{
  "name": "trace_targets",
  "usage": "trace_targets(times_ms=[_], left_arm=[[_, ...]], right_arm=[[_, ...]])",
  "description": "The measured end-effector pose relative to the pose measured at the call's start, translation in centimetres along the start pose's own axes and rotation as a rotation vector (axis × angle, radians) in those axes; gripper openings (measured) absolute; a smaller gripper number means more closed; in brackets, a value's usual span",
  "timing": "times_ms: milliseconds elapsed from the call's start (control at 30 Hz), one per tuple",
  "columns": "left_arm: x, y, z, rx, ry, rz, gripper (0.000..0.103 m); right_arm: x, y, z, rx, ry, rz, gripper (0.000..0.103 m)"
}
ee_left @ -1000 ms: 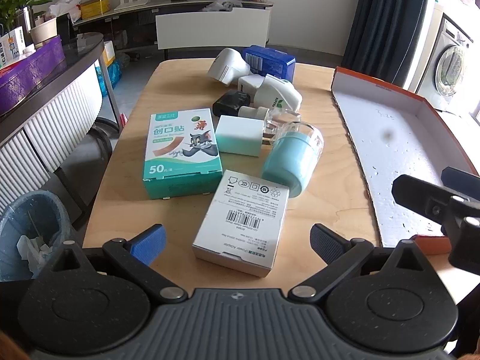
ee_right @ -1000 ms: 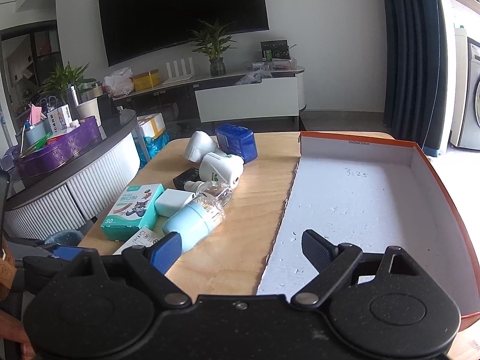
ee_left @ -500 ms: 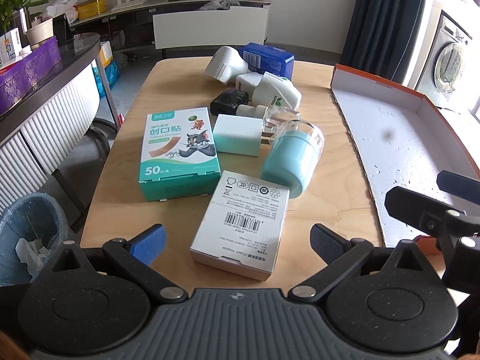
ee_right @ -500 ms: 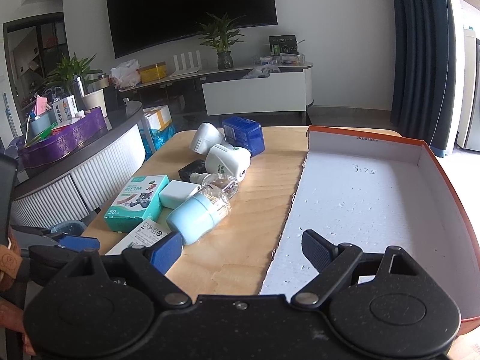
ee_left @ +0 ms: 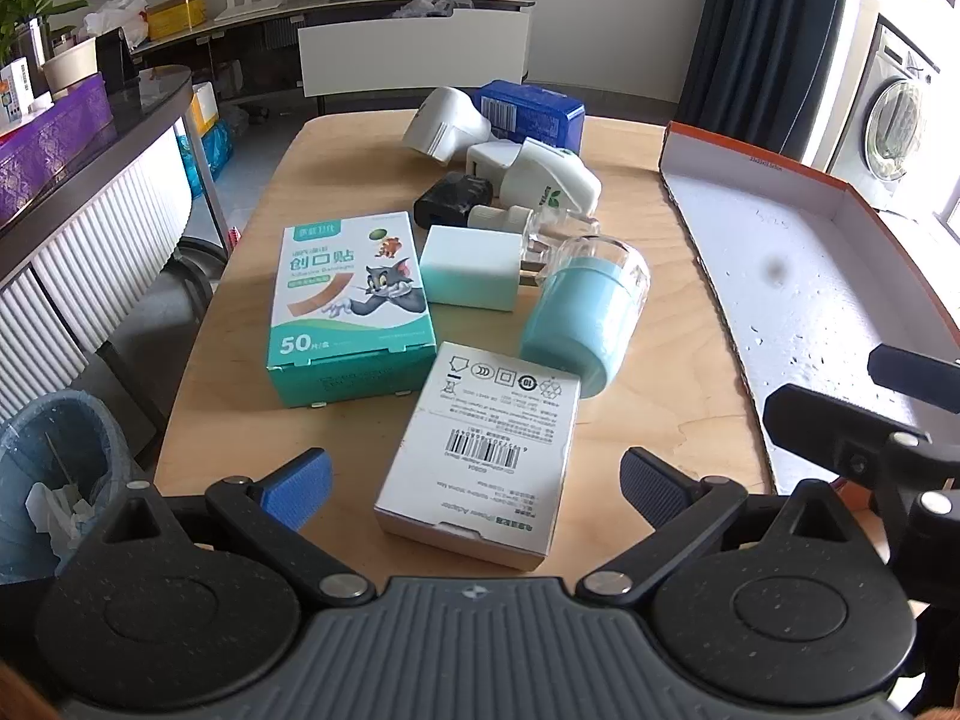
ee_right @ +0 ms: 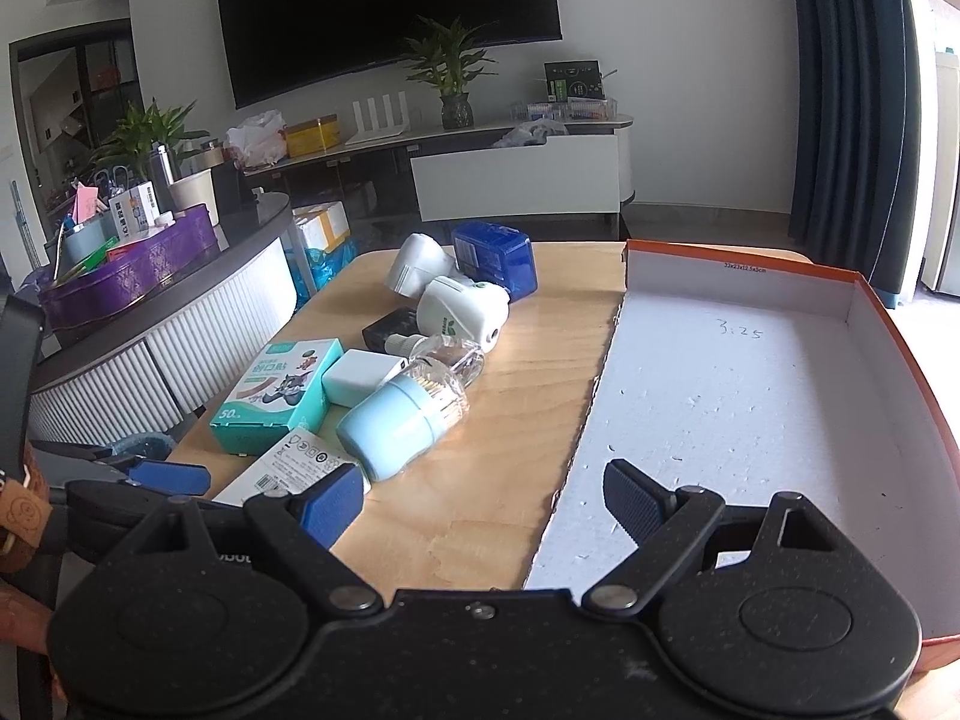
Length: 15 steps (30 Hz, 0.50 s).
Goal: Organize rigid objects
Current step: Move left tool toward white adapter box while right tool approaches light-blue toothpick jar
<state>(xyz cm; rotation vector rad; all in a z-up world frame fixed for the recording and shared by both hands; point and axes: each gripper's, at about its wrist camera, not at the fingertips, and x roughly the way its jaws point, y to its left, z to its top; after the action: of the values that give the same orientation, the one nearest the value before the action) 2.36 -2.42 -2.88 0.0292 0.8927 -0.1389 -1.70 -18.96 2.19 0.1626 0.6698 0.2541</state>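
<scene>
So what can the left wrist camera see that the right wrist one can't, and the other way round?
Only the left wrist view shows the blue waste bin beside the table, a washing machine at the far right, and the barcode side of the white adapter box.

Only the right wrist view shows the big wall television and the handwritten "3:25" inside the tray.

Both show the bandage box, the pale blue jar lying on its side, the blue box, and the empty orange-rimmed tray. Both pairs of fingers are open, holding nothing.
</scene>
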Motion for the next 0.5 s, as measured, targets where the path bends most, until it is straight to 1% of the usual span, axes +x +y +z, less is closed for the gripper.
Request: trace_targets(times_ms=[300,467,500], left_arm=[[0.8,0.0,0.3,0.011,0.010,0.000,0.103],[1.1,0.0,0.3,0.031,0.001,0.015,0.103],[1.2,0.1,0.3,0.032,0.001,0.015,0.101]], right_arm=[[0.6,0.0,0.0,-0.006,0.017,0.006,0.102],[0.9,0.1,0.1,-0.022,0.028,0.014,0.102],[1.0,0.1,0.2,-0.027,0.028,0.015,0.102]])
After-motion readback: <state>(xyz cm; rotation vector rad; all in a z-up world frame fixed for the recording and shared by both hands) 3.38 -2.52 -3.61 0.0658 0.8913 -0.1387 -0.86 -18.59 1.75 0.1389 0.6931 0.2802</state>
